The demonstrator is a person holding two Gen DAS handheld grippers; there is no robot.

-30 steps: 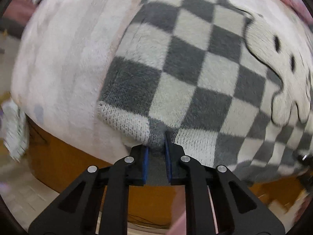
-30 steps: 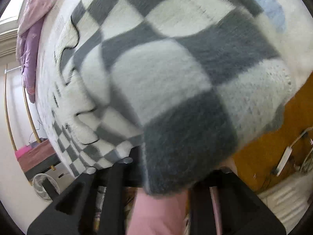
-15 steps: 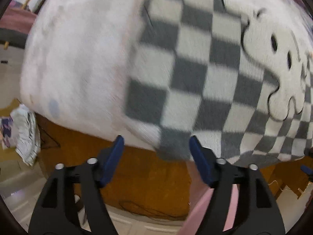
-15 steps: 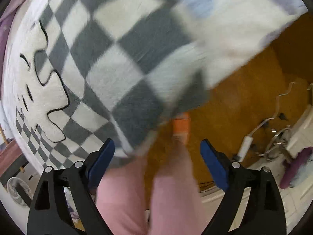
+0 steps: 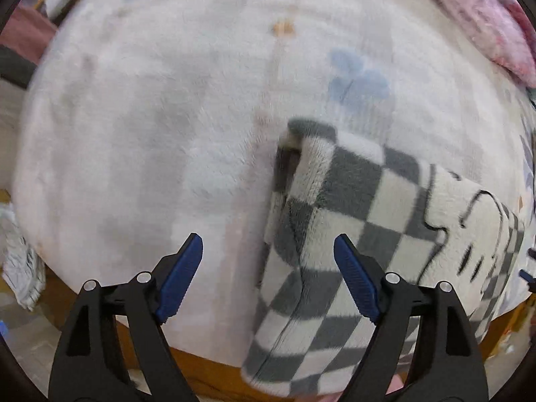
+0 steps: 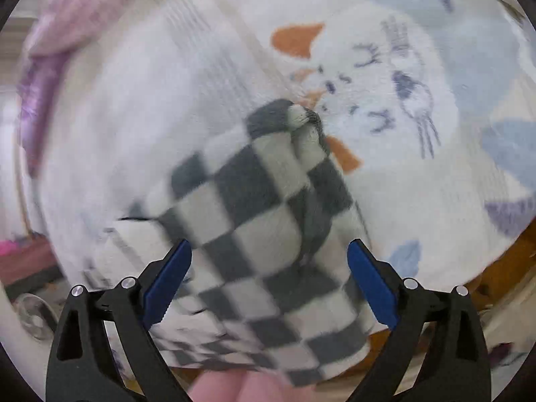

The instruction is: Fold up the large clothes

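The left gripper (image 5: pixel 268 268) and right gripper (image 6: pixel 269 271) match: black angular arms with triangular cut-outs and silver screws behind the fingers, whose inner faces carry ribbed blue pads (image 5: pixel 179 276).

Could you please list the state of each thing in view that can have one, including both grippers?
Checkered garment: folded over, lying on the bed, hanging past its near edge, gripped by neither gripper.
Left gripper: jaws opening, pads off the cloth.
Right gripper: jaws opening, above the garment, pads clear of it.
Bed cover: spread flat under the garment.
Pink bedding: bunched at the far side.
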